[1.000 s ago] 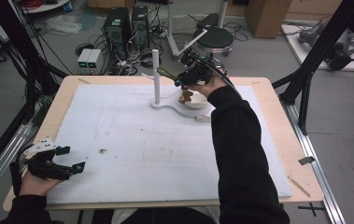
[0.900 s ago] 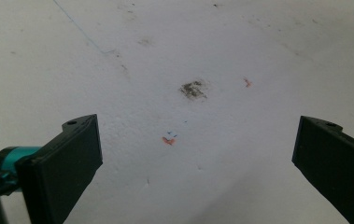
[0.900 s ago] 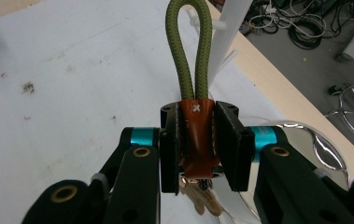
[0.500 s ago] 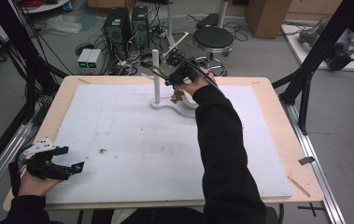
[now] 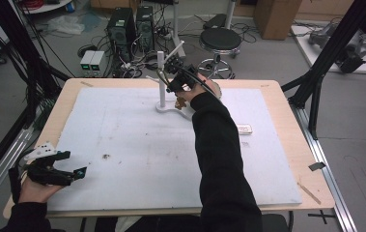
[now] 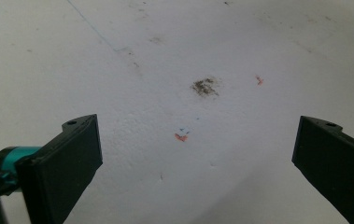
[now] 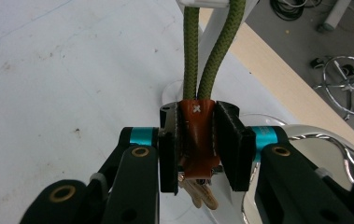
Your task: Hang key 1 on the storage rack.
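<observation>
We see a wooden table covered by a white mat marked with scuffs; a dark smudge and a small orange fleck lie on it in the left gripper view.

On the far middle of the mat stands a white stand: an upright post on a flat base, with an arm sloping out from its top. Just beside the base we see part of a shiny metal bowl, mostly hidden by the sleeve in the high view. A small flat silvery thing lies on the mat to the right of the sleeve, well apart from the stand; we cannot tell what it is.

The right gripper is held up beside the post. In its own view its jaws are clamped on a brown leather tab, from which a green cord loop runs up over the white stand; keys hang below the tab.

The left gripper sits at the near left corner of the table, low over the mat. Its jaws stand wide apart with nothing between them.
</observation>
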